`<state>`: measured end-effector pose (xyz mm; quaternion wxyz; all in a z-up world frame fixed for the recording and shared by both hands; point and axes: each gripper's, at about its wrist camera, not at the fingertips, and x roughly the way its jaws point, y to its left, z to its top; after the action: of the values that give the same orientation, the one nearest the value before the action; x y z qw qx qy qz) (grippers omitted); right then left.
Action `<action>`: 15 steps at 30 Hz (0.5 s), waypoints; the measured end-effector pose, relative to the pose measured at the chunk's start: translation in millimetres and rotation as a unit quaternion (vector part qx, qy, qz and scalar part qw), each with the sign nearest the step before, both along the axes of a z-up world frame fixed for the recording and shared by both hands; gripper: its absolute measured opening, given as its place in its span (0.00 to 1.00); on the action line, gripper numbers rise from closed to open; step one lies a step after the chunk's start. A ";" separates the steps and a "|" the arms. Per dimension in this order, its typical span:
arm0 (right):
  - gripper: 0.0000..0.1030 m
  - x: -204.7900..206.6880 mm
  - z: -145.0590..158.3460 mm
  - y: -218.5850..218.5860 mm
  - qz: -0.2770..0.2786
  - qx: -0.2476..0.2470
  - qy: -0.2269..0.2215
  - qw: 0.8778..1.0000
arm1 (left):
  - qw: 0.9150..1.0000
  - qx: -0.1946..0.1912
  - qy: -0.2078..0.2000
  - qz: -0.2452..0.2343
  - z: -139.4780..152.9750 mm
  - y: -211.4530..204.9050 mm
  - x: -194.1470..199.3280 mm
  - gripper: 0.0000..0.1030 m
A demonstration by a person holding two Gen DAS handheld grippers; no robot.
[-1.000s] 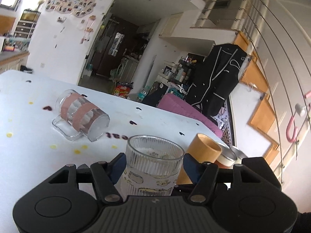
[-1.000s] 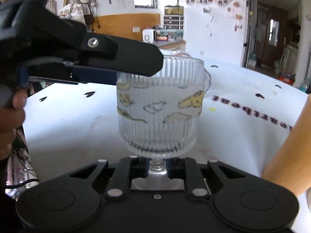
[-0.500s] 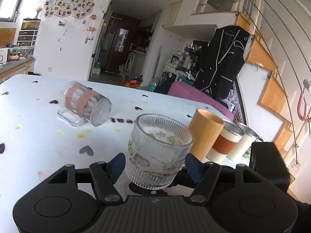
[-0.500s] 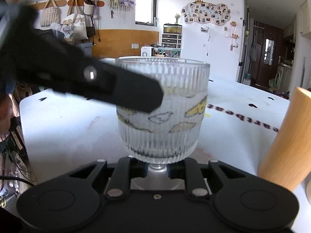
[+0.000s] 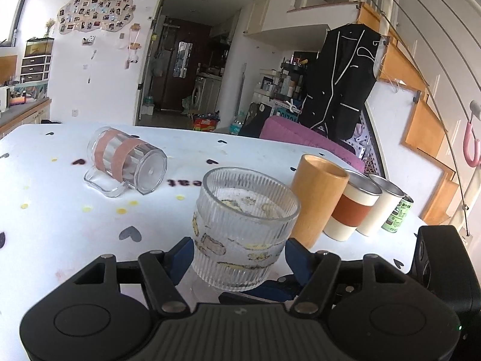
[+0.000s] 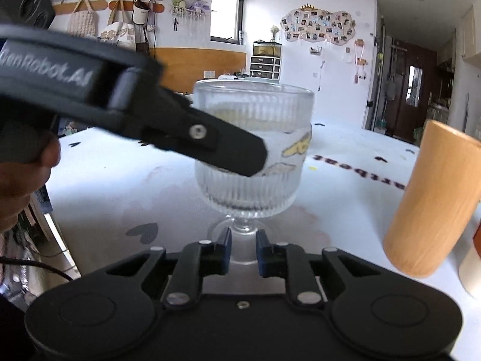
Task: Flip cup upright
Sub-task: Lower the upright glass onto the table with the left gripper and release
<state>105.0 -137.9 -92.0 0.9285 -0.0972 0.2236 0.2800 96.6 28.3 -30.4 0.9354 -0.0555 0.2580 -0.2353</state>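
Clear mug (image 5: 126, 165) lies on its side far left on the surface (image 5: 54, 225), then the ribbed stemmed cup (image 5: 243, 234) sits mouth-up but slightly tilted in the middle, wooden cup (image 5: 318, 201) just beside it on the right. Left gripper (image 5: 239, 255) brackets the cup bowl with its pads at both sides, contact unclear, while the right gripper (image 6: 243, 248) is narrow around the stem (image 6: 242, 228), apparently pinching it. To finish well, I'd level the bowl, set the foot flat, release the stem grip first, then widen the left gripper without nudging the wooden cup.
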 end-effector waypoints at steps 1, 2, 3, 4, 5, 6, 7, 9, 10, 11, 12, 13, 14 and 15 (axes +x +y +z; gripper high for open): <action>0.17 0.5 -0.6 1.4 0.000 0.000 -0.004 1.000 | 1.000 0.000 0.001 -0.001 0.1 -0.9 3.0 0.65; 0.17 2.1 -1.1 1.6 -0.002 -0.001 -0.006 1.000 | 1.000 0.000 0.002 -0.002 0.1 -2.3 6.7 0.65; 0.17 3.9 -1.1 1.1 -0.005 0.001 -0.005 1.000 | 1.000 -0.001 0.003 -0.003 0.2 -3.8 10.9 0.65; 0.17 6.8 -1.4 -0.5 -0.007 0.004 -0.004 1.000 | 1.000 -0.002 0.005 -0.005 0.3 -5.6 15.3 0.65; 0.17 10.6 -1.3 -3.0 -0.011 0.008 -0.001 1.000 | 1.000 -0.002 0.006 -0.007 0.3 -7.9 20.5 0.65; 0.17 13.8 -1.1 -4.7 -0.015 0.011 0.001 1.000 | 1.000 -0.003 0.007 -0.009 0.3 -10.4 25.3 0.65; 0.17 17.7 -1.1 -7.0 -0.022 0.013 0.003 1.000 | 1.000 -0.003 0.007 -0.011 0.3 -13.2 29.8 0.65; 0.17 24.7 0.1 -10.9 -0.039 0.016 0.012 0.999 | 1.000 -0.004 0.009 -0.017 0.3 -18.8 39.5 0.65; 0.17 29.1 1.9 -13.8 -0.049 0.021 0.022 0.998 | 1.000 -0.006 0.010 -0.020 0.0 -21.8 44.3 0.65; 0.17 32.8 3.6 -16.2 -0.055 0.021 0.030 0.998 | 1.000 -0.006 0.010 -0.023 -0.2 -24.8 48.4 0.65; 0.17 36.1 5.1 -17.1 -0.060 0.017 0.033 0.998 | 1.000 -0.007 0.010 -0.025 -0.4 -27.4 52.3 0.65; 0.17 39.0 5.9 -18.3 -0.065 0.012 0.032 0.997 | 1.000 -0.007 0.011 -0.028 -0.4 -29.5 56.2 0.65; 0.17 42.7 6.2 -21.5 -0.074 0.016 0.038 0.996 | 0.999 -0.007 0.012 -0.029 -0.4 -31.0 59.8 0.65; 0.17 45.3 6.8 -24.8 -0.081 0.023 0.045 0.995 | 0.999 -0.007 0.012 -0.029 -0.5 -32.7 62.7 0.65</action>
<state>150.3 -162.7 -85.3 0.9390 -0.0443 0.2662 0.2130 159.2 -4.4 -30.8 0.9244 -0.0578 0.2693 -0.2638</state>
